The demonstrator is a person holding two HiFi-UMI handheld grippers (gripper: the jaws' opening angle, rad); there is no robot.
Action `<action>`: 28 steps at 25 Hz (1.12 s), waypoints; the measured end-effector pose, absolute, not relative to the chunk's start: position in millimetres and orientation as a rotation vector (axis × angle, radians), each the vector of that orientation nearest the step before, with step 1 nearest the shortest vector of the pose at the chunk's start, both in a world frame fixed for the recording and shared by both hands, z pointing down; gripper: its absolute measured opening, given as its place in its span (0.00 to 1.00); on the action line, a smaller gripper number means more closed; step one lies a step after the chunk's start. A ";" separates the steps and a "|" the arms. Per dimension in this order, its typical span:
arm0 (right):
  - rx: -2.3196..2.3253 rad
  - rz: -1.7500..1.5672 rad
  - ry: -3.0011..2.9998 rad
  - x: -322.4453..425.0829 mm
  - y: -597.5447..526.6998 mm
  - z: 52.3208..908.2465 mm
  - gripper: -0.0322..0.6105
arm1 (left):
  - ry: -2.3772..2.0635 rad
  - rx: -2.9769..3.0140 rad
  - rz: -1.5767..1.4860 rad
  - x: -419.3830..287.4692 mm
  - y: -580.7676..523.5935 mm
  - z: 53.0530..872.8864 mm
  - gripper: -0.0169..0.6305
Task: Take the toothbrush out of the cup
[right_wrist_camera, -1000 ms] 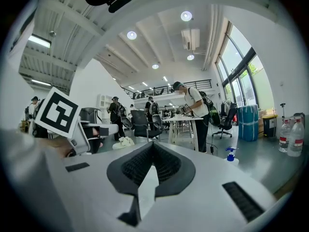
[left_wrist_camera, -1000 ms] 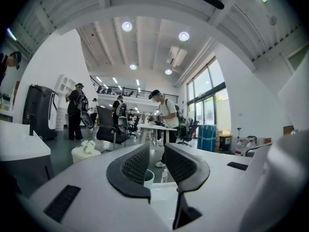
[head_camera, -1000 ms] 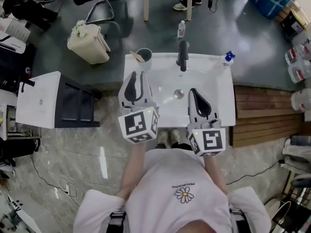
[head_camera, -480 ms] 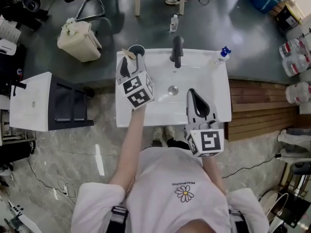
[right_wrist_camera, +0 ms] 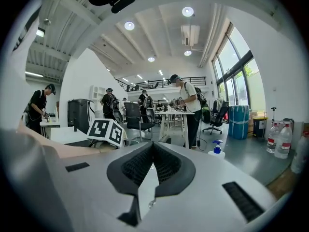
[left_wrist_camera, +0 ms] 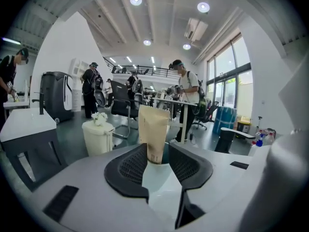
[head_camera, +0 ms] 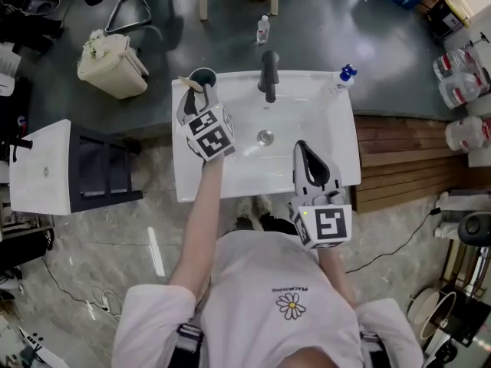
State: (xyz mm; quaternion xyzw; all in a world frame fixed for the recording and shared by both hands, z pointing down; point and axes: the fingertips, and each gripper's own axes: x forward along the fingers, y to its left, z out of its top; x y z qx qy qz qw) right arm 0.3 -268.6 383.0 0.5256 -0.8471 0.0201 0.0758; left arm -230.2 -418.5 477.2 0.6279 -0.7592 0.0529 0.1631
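A dark cup (head_camera: 204, 76) stands on the far left corner of the white sink (head_camera: 230, 176). A toothbrush in a beige paper pack (head_camera: 189, 83) sticks up out of it. My left gripper (head_camera: 195, 93) reaches to the cup. In the left gripper view the pack (left_wrist_camera: 155, 129) stands upright between the jaws of the left gripper (left_wrist_camera: 157, 147), which are closing around it, with a thin gap on the right side. My right gripper (head_camera: 304, 146) hovers over the front right of the basin; its jaws (right_wrist_camera: 153, 145) meet at the tips with nothing between them.
A black faucet (head_camera: 268, 71) rises at the back of the basin, the drain (head_camera: 265, 136) in front of it. A blue-capped pump bottle (head_camera: 341, 79) stands on the far right corner. A beige bin (head_camera: 111, 64) and a white cabinet (head_camera: 42, 167) are to the left.
My left gripper has travelled from the front left of the basin to the cup at the far left corner, and its jaws now flank the pack. The right gripper has stayed put.
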 end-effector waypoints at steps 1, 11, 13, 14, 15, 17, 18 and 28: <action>1.578 0.061 -2.536 1.3 -268.8 383.7 0.07 | -2.172 1.792 0.161 -230.6 -418.8 478.2 0.25; 1.560 0.062 -2.521 -2.5 -271.1 390.0 0.07 | -2.204 1.760 0.172 -238.0 -422.5 482.9 0.12; 1.547 0.056 -2.528 -6.2 -270.9 390.5 0.07 | -2.201 1.755 0.174 -239.5 -422.4 482.8 0.10; 1.538 0.046 -2.533 -8.7 -270.9 390.1 0.07 | -2.198 1.752 0.175 -240.5 -422.1 482.3 0.09; 1.531 0.036 -2.533 -11.0 -271.4 389.5 0.07 | -2.199 1.750 0.176 -241.6 -421.5 480.8 0.09; 1.529 0.042 -2.510 -13.4 -273.2 388.8 0.07 | -2.209 1.750 0.178 -244.1 -419.4 475.1 0.09; 1.525 0.051 -2.509 -15.1 -274.0 388.6 0.07 | -2.215 1.751 0.177 -245.0 -417.7 471.5 0.09; 1.431 0.034 -2.649 -42.9 -272.9 373.9 0.07 | -2.278 1.838 0.137 -252.1 -396.8 406.6 0.08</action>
